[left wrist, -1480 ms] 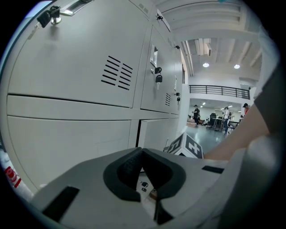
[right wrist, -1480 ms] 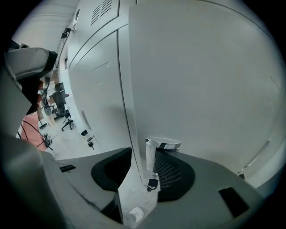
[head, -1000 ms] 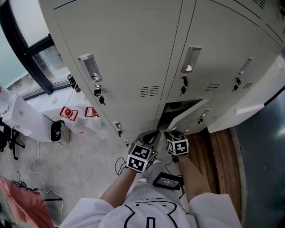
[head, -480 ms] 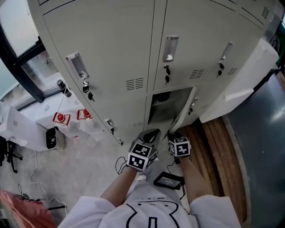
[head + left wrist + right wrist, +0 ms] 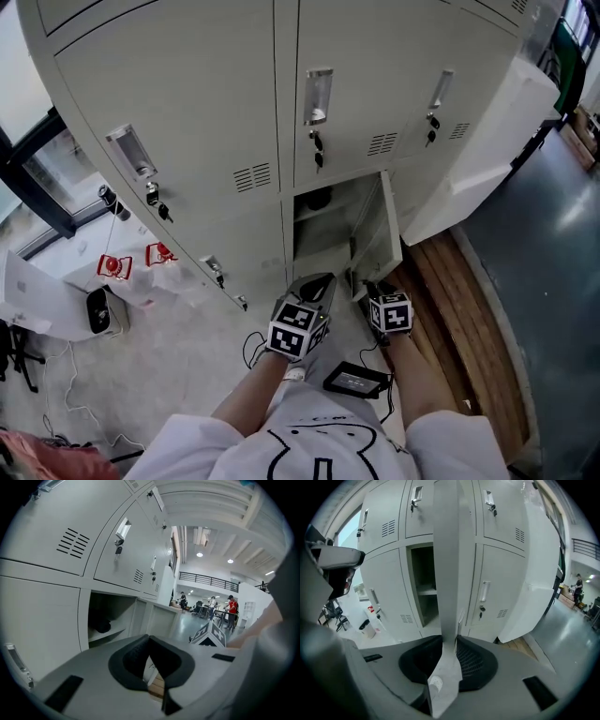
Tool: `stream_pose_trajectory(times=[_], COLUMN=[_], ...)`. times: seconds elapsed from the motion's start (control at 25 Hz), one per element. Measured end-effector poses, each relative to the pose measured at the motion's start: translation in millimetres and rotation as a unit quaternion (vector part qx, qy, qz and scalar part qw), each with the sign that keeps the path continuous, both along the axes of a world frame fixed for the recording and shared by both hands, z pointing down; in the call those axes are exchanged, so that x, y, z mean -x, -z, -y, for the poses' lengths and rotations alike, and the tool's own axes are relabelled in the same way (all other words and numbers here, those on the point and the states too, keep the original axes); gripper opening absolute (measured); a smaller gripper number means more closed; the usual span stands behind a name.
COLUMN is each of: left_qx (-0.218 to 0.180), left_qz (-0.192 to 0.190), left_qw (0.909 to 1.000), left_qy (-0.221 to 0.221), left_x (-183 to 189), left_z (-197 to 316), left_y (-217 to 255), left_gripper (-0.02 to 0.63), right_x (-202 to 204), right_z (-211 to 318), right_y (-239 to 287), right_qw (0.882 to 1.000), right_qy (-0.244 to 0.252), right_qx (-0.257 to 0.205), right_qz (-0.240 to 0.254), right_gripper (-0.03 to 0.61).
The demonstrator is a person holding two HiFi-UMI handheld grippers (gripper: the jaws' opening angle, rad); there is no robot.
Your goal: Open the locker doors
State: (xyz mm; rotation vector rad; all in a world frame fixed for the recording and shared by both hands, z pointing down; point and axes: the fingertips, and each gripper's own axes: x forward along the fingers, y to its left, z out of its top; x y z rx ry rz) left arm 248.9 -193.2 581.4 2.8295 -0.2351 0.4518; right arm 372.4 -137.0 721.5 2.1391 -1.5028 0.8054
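Observation:
The lower middle locker door (image 5: 375, 234) stands swung out at about a right angle, and its compartment (image 5: 319, 225) shows a shelf and a dark object (image 5: 319, 199). My right gripper (image 5: 372, 283) is at the door's free edge. In the right gripper view the thin grey door edge (image 5: 450, 573) runs between the jaws of the right gripper (image 5: 448, 645), which are closing with both pads against it. My left gripper (image 5: 317, 281) hangs beside it, shut and holding nothing; in its own view the left gripper (image 5: 150, 640) points toward the open compartment (image 5: 105, 620).
Closed locker doors with keys (image 5: 317, 150) fill the bank above and to both sides. A white panel (image 5: 506, 131) leans at the right over wooden floor slats (image 5: 459, 309). White bags with red prints (image 5: 131, 267) lie at the left. People (image 5: 229, 606) stand far off.
The lower door has swung out from ajar to wide open, with my right gripper following its edge to the right. The left gripper has stayed where it was.

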Motion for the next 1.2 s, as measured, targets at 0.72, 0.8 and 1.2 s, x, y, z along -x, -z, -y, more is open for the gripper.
stream_pose_trajectory(times=[0.72,0.8,1.2], left_qx=[-0.024,-0.023,-0.020], left_qz=[0.032,0.037,0.066], left_qw=[0.9973,0.9971,0.9959], left_qy=[-0.061,-0.063,-0.058], left_x=[-78.7,-86.7,-104.1], left_z=[-4.4,-0.9,20.1], left_y=[-9.3,-11.8,-25.4], left_gripper=[-0.003,-0.003,-0.003], right_x=[-124.4,-139.6,-206.2], right_z=[-58.4,-60.1,-59.3], right_y=[-5.2,-7.6,-9.6], right_qw=[0.992,0.989,0.978], right_qy=[-0.118,-0.132,-0.179], right_qx=[0.044,0.048,0.080], right_qz=[-0.034,-0.036,-0.068], right_gripper=[0.100,0.101,0.103])
